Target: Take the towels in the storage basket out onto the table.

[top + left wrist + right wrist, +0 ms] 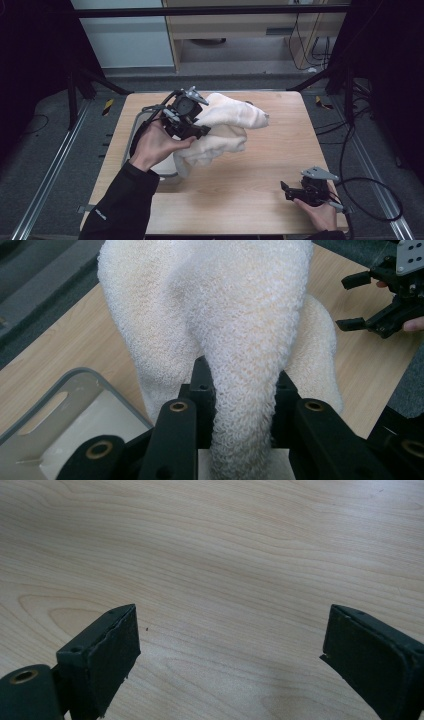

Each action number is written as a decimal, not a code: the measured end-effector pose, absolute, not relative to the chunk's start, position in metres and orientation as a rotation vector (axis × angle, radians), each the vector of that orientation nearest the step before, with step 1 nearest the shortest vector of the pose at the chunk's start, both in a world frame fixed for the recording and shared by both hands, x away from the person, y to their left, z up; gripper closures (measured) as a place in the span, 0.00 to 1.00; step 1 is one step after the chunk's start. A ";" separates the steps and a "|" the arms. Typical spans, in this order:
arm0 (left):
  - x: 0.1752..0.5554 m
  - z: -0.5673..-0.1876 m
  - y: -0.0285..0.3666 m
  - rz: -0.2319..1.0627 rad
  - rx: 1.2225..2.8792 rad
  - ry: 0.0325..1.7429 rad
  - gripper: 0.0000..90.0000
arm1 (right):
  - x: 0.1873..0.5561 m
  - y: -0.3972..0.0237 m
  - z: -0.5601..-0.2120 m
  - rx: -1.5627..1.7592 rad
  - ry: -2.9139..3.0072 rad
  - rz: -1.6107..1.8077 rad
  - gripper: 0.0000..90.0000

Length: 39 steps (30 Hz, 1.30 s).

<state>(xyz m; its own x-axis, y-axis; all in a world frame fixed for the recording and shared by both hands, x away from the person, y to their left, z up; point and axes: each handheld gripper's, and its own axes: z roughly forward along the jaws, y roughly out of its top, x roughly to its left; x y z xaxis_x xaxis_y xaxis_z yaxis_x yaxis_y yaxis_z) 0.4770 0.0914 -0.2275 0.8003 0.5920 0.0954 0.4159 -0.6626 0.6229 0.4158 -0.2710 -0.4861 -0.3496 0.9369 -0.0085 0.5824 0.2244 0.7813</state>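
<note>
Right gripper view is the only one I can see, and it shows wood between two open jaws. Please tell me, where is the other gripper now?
Observer: The left gripper is at the table's far left, shut on a white towel.
Operator: Is the towel lifted or lying flat?
Observer: Part is lifted and part drapes down onto the wooden table.
Operator: Is anything else near it?
Observer: A grey bin sits just below the left gripper.

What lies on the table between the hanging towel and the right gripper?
Nothing: in the high view, bare wooden table runs from the towel, held by the left gripper, to the open right gripper.
</note>
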 end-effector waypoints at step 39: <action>0.516 -0.318 0.015 0.301 2.441 0.717 0.80 | 0.414 -0.268 -0.488 1.367 2.031 0.969 0.09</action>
